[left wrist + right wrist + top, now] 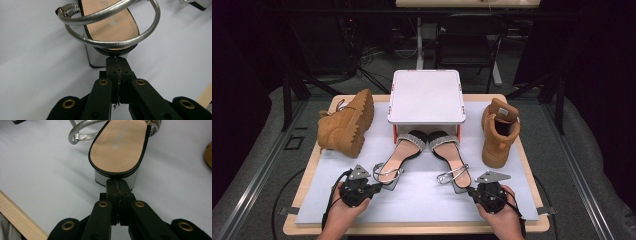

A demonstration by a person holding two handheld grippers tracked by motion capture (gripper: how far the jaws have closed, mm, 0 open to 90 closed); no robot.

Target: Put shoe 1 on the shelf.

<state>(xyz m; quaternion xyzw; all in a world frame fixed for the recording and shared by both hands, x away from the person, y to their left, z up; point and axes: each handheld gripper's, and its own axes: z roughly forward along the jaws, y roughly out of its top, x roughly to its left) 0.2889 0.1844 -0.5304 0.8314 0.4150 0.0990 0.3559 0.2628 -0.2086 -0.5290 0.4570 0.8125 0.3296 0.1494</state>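
Two heeled sandals with silver straps lie side by side on the white mat, toes tucked under a white rack. My left gripper [379, 187] is shut and empty behind the left sandal [399, 155]. In the left gripper view its closed tips [117, 61] meet the silver block heel of that sandal [112, 25], just under the ankle strap. My right gripper [471, 191] is shut and empty too, behind the right sandal [451, 156]. In the right gripper view its tips [117, 183] rest against the back of that sandal's [120, 147] heel.
A white rack [426, 97] stands at the table's far middle. A tan boot [347, 122] lies on its side at the left. Another tan boot [499, 132] stands upright at the right. The mat [422, 205] covers the wooden table [412, 230]; chairs and cables are beyond.
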